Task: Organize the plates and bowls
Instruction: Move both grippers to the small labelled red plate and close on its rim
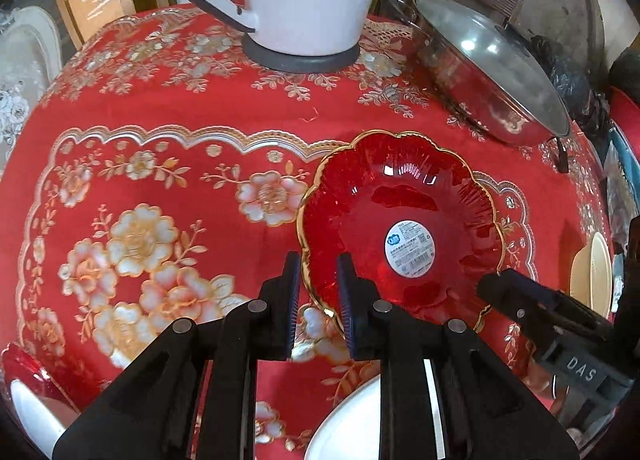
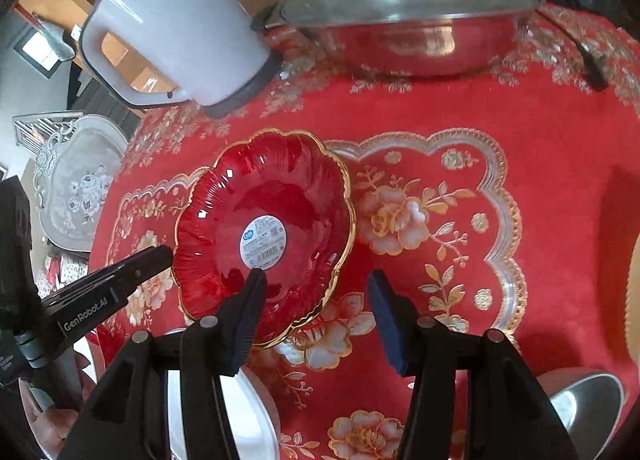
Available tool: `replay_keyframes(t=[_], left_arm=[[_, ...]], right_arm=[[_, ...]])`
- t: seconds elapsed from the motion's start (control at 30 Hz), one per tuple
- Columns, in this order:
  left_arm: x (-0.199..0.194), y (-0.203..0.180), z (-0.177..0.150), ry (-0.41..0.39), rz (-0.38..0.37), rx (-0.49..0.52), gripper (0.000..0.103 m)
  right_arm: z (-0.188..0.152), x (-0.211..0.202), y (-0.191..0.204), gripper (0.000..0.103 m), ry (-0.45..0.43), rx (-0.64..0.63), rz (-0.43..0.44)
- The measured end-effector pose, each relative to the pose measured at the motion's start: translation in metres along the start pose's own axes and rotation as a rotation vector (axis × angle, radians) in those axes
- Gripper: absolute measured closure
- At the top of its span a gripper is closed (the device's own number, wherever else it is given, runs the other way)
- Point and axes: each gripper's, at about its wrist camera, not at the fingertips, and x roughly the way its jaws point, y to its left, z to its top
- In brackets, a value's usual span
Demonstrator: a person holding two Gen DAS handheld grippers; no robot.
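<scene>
Red bowl (image 1: 400, 219) was pinched at its rim by the left claw (image 1: 318, 292); right claw (image 2: 316, 300) gaped unladen. Next: carry it to a stack.

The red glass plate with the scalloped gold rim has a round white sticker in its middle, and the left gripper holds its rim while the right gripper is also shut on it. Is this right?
Not quite. The red glass plate with the scalloped gold rim does carry the round white sticker, and the left gripper straddles its rim. But the right wrist view shows the right gripper open, jaws wide apart around the plate's edge.
</scene>
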Motion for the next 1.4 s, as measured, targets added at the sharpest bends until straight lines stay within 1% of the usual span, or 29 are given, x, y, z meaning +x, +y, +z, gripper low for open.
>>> replay_keyframes(t=[0.2,0.23,0.3,0.37,0.57,0.67,0.77,0.9,1.07,1.23,1.4], left_arm=[[0.014,0.004,0.007,0.006,-0.018,-0.022,0.084],[0.017,0.003,0.008,0.010,-0.024,-0.024,0.078],[0.022,0.003,0.009,0.021,-0.041,-0.031,0.074],[0.026,0.001,0.010,0.025,-0.034,-0.024,0.074],[0.038,0.000,0.011,0.037,-0.023,-0.023,0.074],[0.040,-0.008,0.008,0.022,0.018,0.018,0.074],[0.042,-0.015,0.004,-0.008,0.067,0.062,0.073],[0.044,-0.014,0.005,-0.014,0.069,0.065,0.073],[0.042,-0.013,0.002,-0.021,0.074,0.080,0.073],[0.031,-0.014,0.001,-0.058,0.087,0.090,0.077],[0.031,-0.014,0.000,-0.046,0.094,0.094,0.077]], right_arm=[[-0.002,0.006,0.001,0.050,-0.010,0.015,0.027],[-0.002,0.008,0.001,0.050,-0.010,0.016,0.029],[-0.002,0.013,0.002,0.050,-0.004,0.015,0.027],[-0.001,0.012,0.004,0.050,-0.014,0.011,0.014],[0.000,0.015,0.005,0.051,-0.041,-0.001,0.012],[0.001,0.017,0.008,0.061,-0.047,-0.015,-0.003],[0.001,0.018,0.007,0.061,-0.055,-0.014,0.009],[0.001,0.018,0.004,0.064,-0.064,-0.012,0.022],[-0.001,0.018,0.003,0.064,-0.060,-0.015,0.035],[-0.002,0.017,0.011,0.064,-0.068,-0.050,0.000],[-0.001,0.018,0.010,0.064,-0.062,-0.044,0.008]])
